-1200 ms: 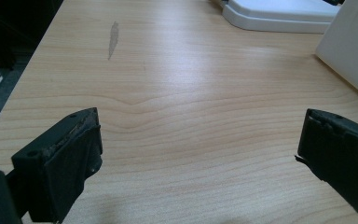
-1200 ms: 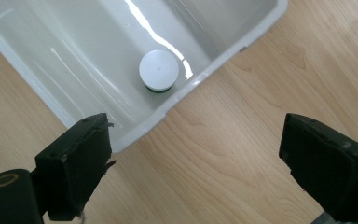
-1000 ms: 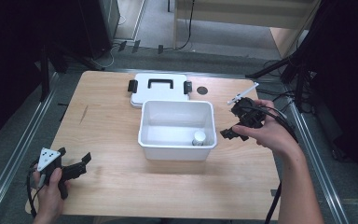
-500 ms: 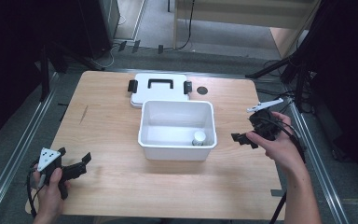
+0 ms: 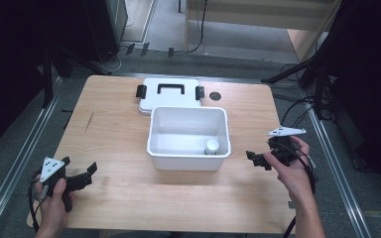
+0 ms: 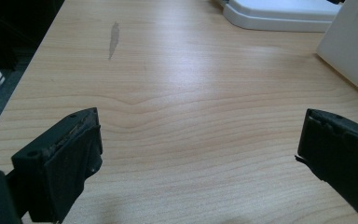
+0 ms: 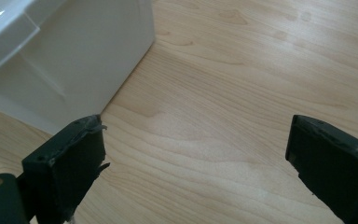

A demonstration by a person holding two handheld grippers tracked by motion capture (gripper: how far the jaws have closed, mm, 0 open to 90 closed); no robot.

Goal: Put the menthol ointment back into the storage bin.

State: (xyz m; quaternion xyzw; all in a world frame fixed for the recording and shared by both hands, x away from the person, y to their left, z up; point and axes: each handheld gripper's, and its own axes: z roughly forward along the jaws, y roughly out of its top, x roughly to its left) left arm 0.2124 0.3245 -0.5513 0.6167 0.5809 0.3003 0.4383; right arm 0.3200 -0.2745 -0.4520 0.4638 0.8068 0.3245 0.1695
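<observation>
- table: pale wood, visible grain, smooth satin finish; one dull grey scuff
- bin: white plastic, smooth, slightly glossy walls
- lid: white plastic, same sheen; black plastic handle and clips
- right gripper: matt black plastic; pads worn, frayed at edges
- left gripper: matt black; grey matt plate on top

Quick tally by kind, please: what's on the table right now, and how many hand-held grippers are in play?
White bin: 1
White lid with black handle: 1
Small white container inside the bin: 1
Small dark round thing beside the lid: 1
Hand-held grippers, left and right, both open and empty: 2
Total: 6
</observation>
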